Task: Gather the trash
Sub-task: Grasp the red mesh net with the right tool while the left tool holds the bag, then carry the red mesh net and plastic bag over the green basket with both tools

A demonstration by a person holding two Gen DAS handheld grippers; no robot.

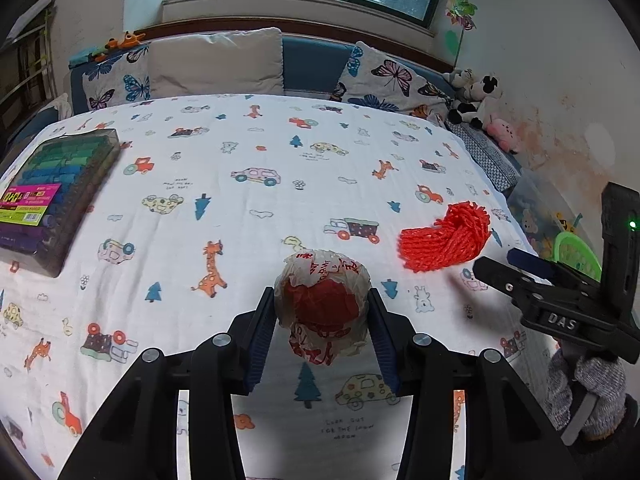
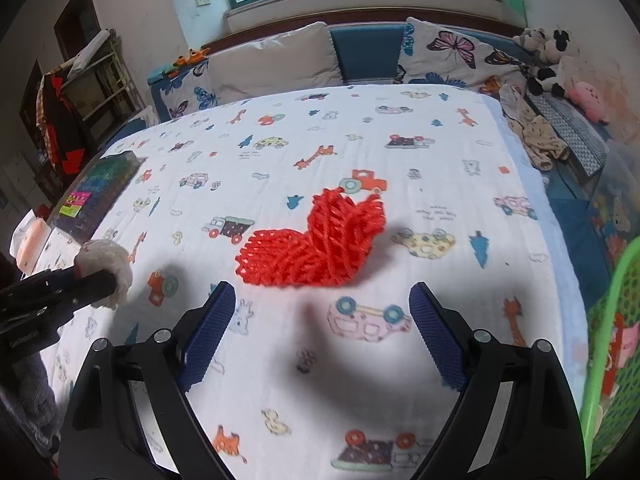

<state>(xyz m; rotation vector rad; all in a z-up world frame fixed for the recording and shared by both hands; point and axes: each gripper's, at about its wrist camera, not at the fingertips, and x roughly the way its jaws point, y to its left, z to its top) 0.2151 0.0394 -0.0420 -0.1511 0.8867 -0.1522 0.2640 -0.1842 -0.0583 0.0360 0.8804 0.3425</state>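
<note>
A crumpled plastic bag (image 1: 321, 312), white with red print and something red inside, is seen clamped between the blue pads of the left tool (image 1: 322, 334) and lifted clear of the bed (image 1: 248, 200), which is covered in a cartoon-print sheet. The right tool (image 2: 320, 334) is held wide open and empty just short of a red mesh net (image 2: 316, 240) lying on the sheet, nothing between its jaws. A green basket (image 2: 608, 344) is cut off at the right edge, its contents hard to make out. A box of coloured markers (image 1: 56, 196) is partly cropped at the bed's left side.
</note>
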